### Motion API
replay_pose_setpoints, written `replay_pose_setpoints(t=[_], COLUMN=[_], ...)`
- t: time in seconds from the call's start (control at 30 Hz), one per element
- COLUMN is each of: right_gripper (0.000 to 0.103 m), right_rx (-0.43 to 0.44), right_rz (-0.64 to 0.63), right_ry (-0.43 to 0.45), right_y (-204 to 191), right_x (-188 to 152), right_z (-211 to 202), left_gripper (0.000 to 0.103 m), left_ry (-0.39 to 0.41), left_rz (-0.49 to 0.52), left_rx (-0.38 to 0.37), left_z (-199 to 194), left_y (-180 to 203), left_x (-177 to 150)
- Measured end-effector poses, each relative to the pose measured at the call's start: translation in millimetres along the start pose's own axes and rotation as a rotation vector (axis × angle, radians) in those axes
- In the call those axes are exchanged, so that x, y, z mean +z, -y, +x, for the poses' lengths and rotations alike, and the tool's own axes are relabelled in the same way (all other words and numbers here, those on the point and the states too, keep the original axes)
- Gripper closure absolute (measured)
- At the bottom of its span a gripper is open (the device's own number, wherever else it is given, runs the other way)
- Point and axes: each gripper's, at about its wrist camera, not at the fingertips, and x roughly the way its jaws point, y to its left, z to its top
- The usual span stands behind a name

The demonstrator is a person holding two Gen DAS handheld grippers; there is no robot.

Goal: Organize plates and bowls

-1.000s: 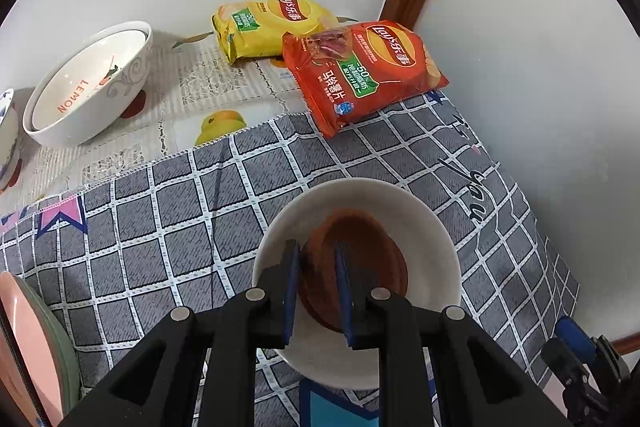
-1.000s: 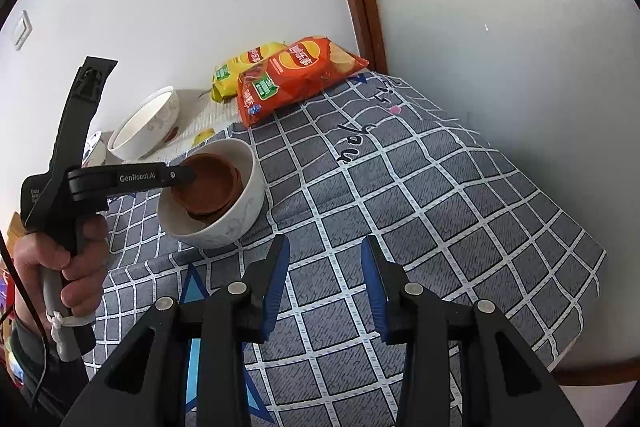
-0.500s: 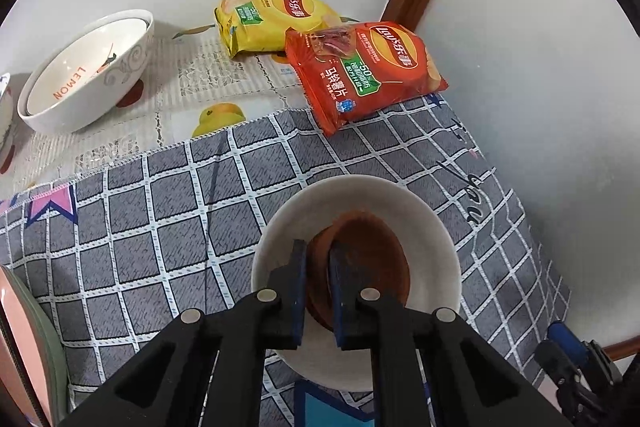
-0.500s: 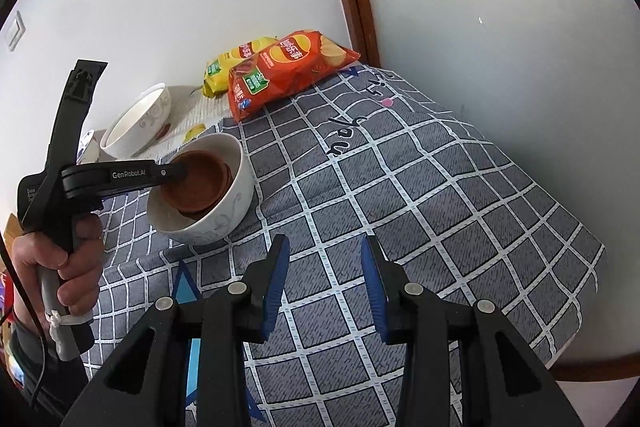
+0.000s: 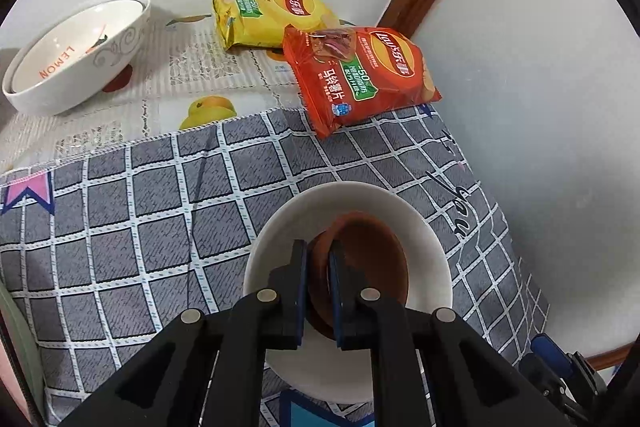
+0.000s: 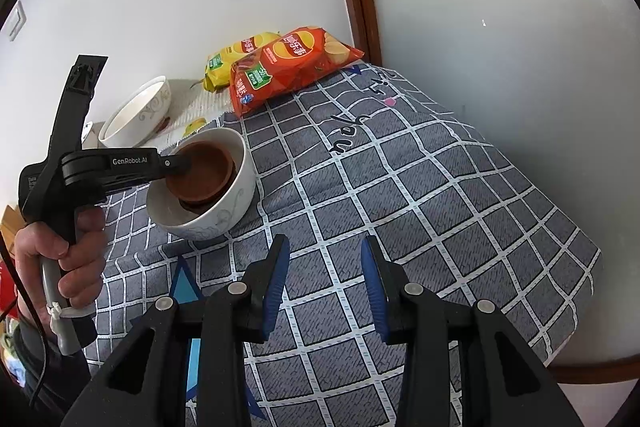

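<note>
A small brown bowl [image 5: 372,259] sits tilted inside a white bowl [image 5: 424,227] on the grey checked cloth. My left gripper [image 5: 319,259] is shut on the brown bowl's near rim. In the right wrist view the brown bowl [image 6: 204,173] rests in the white bowl [image 6: 224,211], with the left gripper [image 6: 176,163] on its rim. My right gripper [image 6: 325,267] is open and empty above the cloth, to the right of the white bowl. A second white bowl with "LEMON" lettering [image 5: 76,55] stands at the back left.
A yellow crisp bag [image 5: 268,17] and a red crisp bag [image 5: 360,75] lie at the back by the wall corner. The grey checked cloth [image 6: 420,195] ends at the table's right edge by the wall. A pink plate's edge [image 5: 8,375] shows at far left.
My left gripper has closed tighter on the brown bowl's rim and has drawn back a little. My right gripper has stayed open and moved slightly.
</note>
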Motion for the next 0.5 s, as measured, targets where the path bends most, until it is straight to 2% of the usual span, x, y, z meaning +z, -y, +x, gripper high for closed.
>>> replay_pose_setpoints(t=[0.5], right_gripper=[0.066], right_rx=[-0.014], right_rz=[-0.031], right_ry=[-0.002], right_y=[-9.3], right_x=[4.5], right_z=[-0.9], left_gripper=[0.093], left_ry=[0.004], left_rz=[-0.006], left_rx=[-0.016], left_z=[-0.3], left_y=[-4.2], left_x=[-2.7])
